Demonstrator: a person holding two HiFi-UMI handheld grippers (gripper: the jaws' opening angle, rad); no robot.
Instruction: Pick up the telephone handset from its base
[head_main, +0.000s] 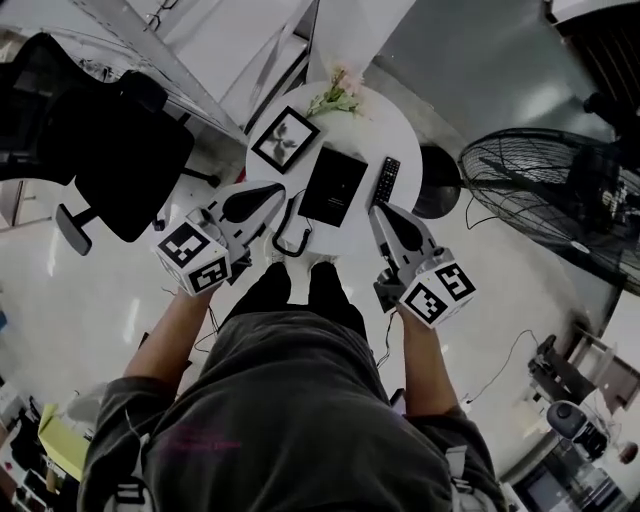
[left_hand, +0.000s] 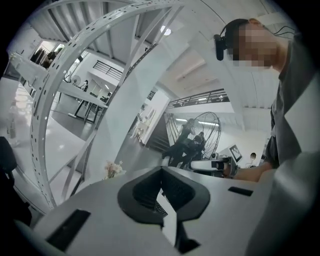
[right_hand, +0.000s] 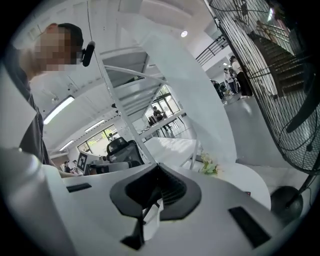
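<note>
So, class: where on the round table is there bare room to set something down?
Bare: the near rim between the phone cord and right gripper, and the table edge right of the remote. Crowded: the middle, where picture frame, telephone and remote sit close, flowers behind.

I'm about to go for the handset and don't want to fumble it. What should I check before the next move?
1. Left gripper jaws open for a grasp: not ok, shut and empty.
2. Right gripper jaws open: not ok, shut and empty.
3. Black rectangular telephone in view on the round white table: ok.
4. Handset seated on its base: cannot tell, too small in the head view.
5. Slim black remote control apart from the telephone: ok.
</note>
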